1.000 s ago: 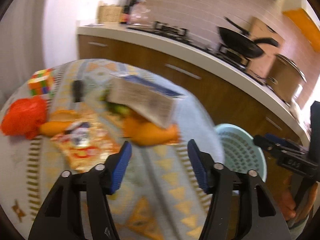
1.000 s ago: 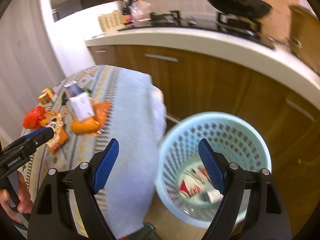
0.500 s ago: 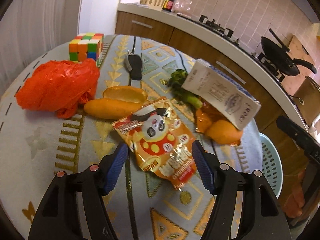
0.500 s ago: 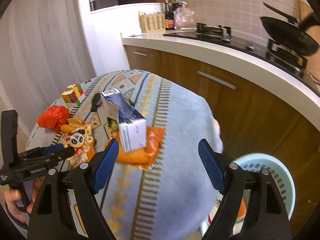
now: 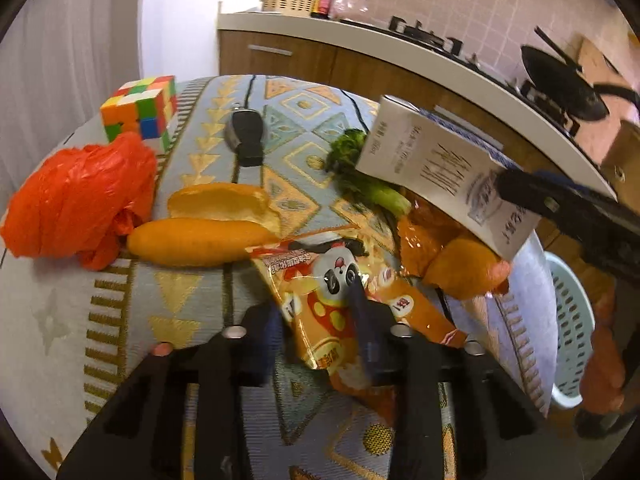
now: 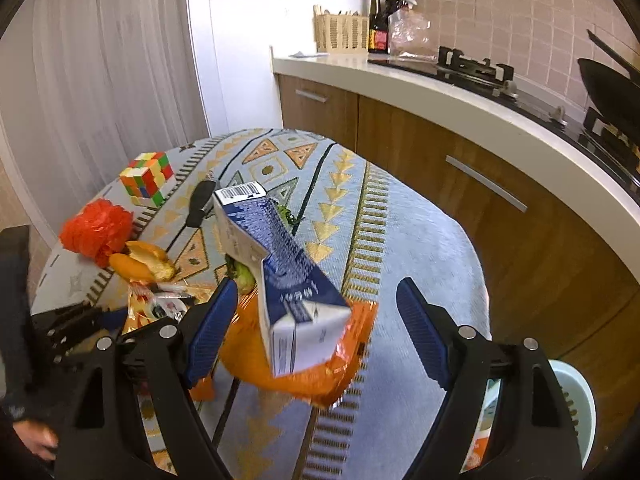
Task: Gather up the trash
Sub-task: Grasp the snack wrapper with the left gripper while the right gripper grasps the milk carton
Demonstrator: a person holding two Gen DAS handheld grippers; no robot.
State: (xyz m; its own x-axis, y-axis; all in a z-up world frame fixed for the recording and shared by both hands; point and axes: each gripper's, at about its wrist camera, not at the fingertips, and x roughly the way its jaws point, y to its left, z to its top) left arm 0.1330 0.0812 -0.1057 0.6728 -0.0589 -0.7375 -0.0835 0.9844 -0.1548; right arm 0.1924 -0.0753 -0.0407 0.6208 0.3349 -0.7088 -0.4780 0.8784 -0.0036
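A panda-printed snack bag (image 5: 320, 292) lies near the front of the patterned tablecloth (image 5: 180, 288). My left gripper (image 5: 314, 324) is closing on it, the bag is scrunched between the pads, and its lower end rises off the cloth. A blue-and-white carton (image 6: 280, 264) rests tilted on an orange wrapper (image 6: 288, 372). My right gripper (image 6: 316, 286) hangs open just before the carton's near end, fingers wide on either side and touching nothing. Orange peel (image 5: 200, 236), a red plastic bag (image 5: 76, 200) and a green vegetable stalk (image 5: 360, 172) lie further back.
A colour cube (image 5: 140, 112) and a black key fob (image 5: 246, 136) sit at the far side of the table. A pale blue basket (image 6: 576, 412) holding some wrappers stands on the floor at the table's right. Kitchen cabinets and a counter (image 6: 460, 92) run behind.
My left gripper has dropped onto the snack bag and narrowed around it, crumpling it. My right gripper has swung from above the basket to the carton on the table, still wide.
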